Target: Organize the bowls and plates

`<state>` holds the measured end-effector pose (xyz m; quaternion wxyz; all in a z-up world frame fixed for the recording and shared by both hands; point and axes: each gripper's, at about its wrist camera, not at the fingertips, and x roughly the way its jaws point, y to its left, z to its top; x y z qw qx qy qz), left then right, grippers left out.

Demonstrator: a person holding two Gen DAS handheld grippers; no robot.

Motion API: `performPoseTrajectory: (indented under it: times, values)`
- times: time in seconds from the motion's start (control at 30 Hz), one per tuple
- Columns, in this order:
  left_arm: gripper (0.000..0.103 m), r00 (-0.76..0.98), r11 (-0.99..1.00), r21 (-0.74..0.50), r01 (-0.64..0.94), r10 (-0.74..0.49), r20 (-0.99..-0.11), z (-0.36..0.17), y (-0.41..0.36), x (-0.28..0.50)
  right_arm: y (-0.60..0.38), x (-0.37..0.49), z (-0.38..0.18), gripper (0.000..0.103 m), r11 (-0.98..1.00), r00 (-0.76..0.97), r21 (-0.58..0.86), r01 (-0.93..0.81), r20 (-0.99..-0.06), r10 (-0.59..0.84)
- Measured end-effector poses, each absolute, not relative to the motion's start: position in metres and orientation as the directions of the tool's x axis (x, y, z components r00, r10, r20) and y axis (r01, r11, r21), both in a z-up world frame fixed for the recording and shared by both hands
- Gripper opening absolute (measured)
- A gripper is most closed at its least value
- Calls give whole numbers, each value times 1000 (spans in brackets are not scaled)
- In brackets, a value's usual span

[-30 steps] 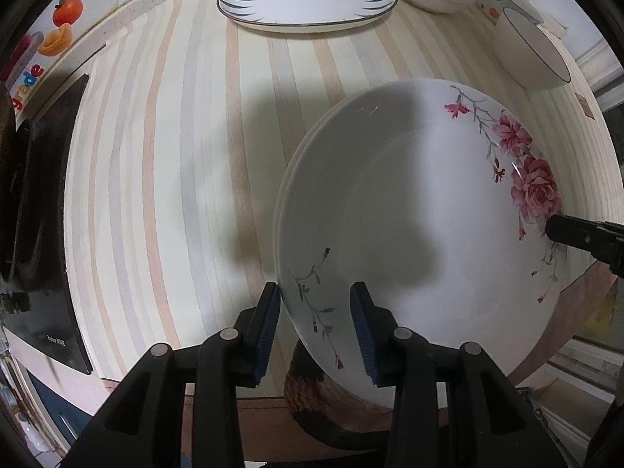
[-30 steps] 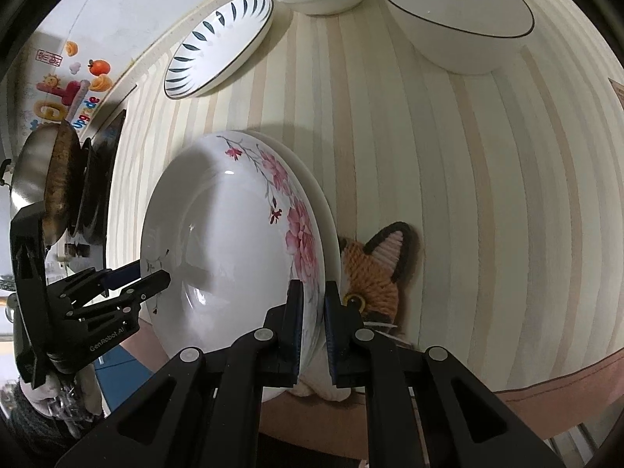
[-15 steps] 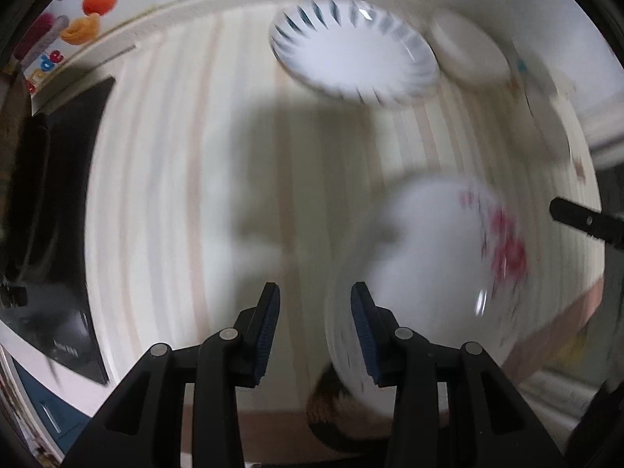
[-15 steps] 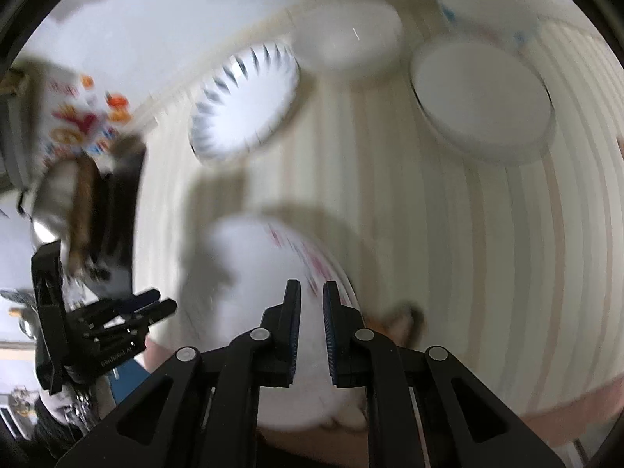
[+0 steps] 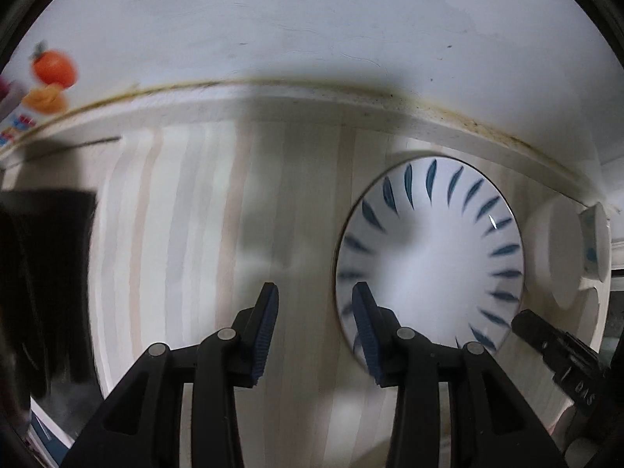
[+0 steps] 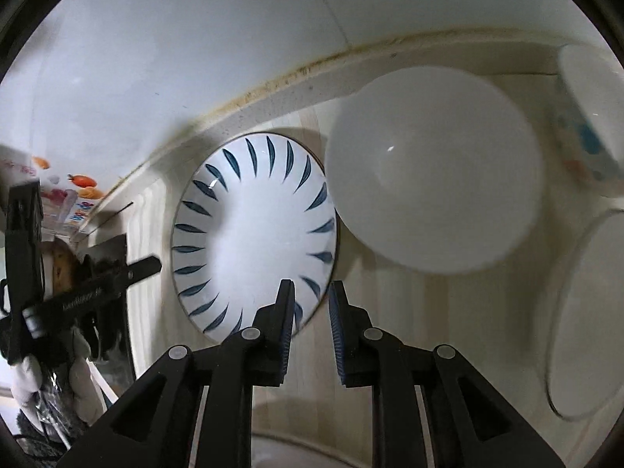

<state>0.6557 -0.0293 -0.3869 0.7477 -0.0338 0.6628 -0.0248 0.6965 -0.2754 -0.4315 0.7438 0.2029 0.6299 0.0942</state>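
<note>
A white plate with blue leaf strokes (image 5: 429,257) (image 6: 253,234) lies flat on the striped counter near the back wall. My left gripper (image 5: 315,296) hovers open just left of it, its right finger overlapping the plate's left rim, with nothing between the fingers. My right gripper (image 6: 312,292) is over the plate's lower right rim. Its jaws are opening, and the rim shows in the gap without being pressed. A plain white bowl (image 6: 429,171) (image 5: 561,249) sits to the right of the plate. Each gripper shows in the other's view: right gripper (image 5: 522,318), left gripper (image 6: 150,265).
A black-rimmed bowl (image 6: 585,312) and a dotted cup (image 6: 589,117) stand at the far right. A black cooktop (image 5: 46,273) with a pan (image 6: 58,265) lies to the left. The counter's back ledge and the white wall with fruit stickers (image 5: 52,68) run close behind the plate.
Both grippers left the floral plate and swept toward the back wall, so the blue-leaf plate now sits under them. The floral plate is out of view. The right jaws have parted.
</note>
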Motion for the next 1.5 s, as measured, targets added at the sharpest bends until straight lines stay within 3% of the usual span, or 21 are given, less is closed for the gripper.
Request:
performPoseTrajectory:
  times: [0.23, 0.6, 0.9, 1.27, 1.5]
  values:
    - [39, 64, 995, -84, 45, -87, -994, -418, -42, 683, -276, 707, -434, 21, 891, 181, 432, 141, -896, 406]
    - [34, 74, 989, -133, 57, -137, -988, -419, -34, 706, -294, 691, -452, 21, 753, 220, 609, 248, -793, 568]
    - [23, 88, 989, -97, 109, -107, -990, -414, -42, 711, -306, 682, -435, 19, 793, 218, 557, 246, -830, 514]
    - [21, 97, 988, -98, 117, -110, -989, -412, -44, 698, -303, 699, -464, 19, 787, 194, 559, 259, -829, 525]
    - [21, 105, 989, -110, 102, -121, -987, -408, -35, 675, -296, 696, -458, 9, 834, 238, 524, 174, -844, 480]
